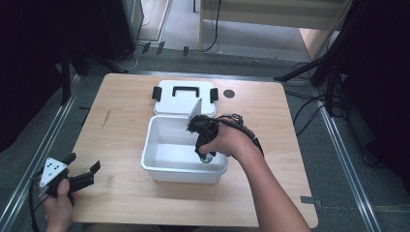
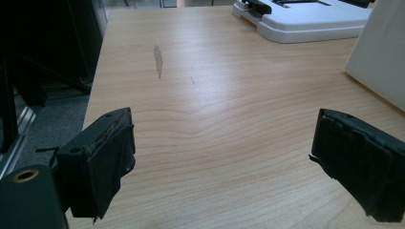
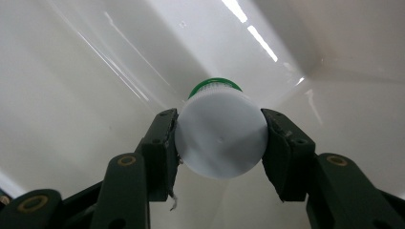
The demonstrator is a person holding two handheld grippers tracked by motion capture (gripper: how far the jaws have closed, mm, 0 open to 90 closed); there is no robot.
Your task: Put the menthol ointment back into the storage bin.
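One white-capped green bottle held inside one white plastic tub.

The right gripper (image 1: 207,153) reaches down into the open rectangular white plastic tub (image 1: 159,166), its two jaws clamped on the round white cap of the small green bottle (image 3: 220,134), near the tub's right front corner. One white lid with a black handle (image 1: 184,96) lies behind the tub on the light wooden table (image 1: 121,125). The left gripper (image 1: 82,174) rests at the table's front left, jaws spread wide on nothing.

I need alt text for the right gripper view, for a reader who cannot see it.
The right gripper has its two black jaws closed on the round white cap of a small green-banded bottle, seen from above. Behind it lies the glossy inside of a white plastic box.
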